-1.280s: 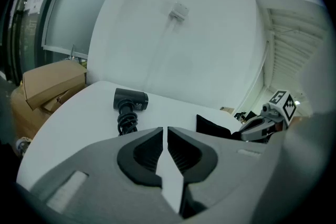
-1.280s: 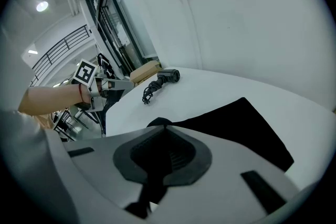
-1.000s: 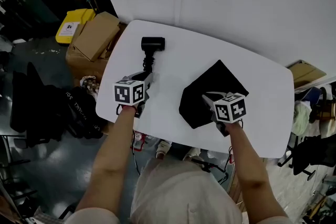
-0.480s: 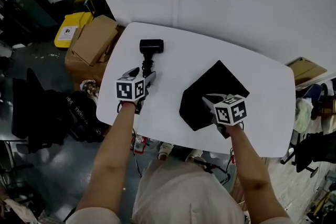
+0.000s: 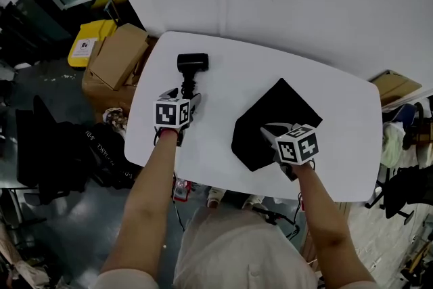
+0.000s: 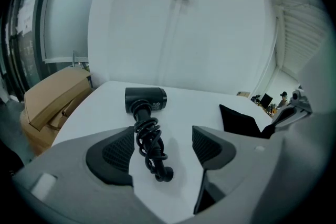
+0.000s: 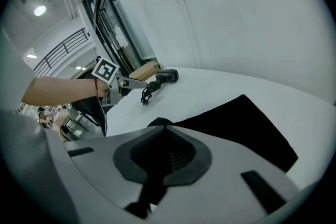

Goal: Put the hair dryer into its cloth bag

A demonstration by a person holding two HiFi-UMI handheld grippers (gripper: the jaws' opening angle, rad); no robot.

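One cardboard box (image 5: 120,54) beside table (image 5: 223,145); hair dryer (image 5: 192,64) at open left claw (image 5: 183,95)

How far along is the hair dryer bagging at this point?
Done: nothing bagged; the hair dryer lies on the table, apart from the cloth bag. In hand: the right gripper pinches the bag's edge; the left gripper, jaws just opening, straddles the dryer's cord-wrapped handle without pressing. Left: grip, lift, insert.

Bare strip of white rounded tabletop (image 5: 216,105) ran open between black hair dryer with coiled cord (image 5: 192,65) and flat black cloth bag (image 5: 277,112). Brown cardboard boxes (image 5: 118,54) crowded the table's left edge.
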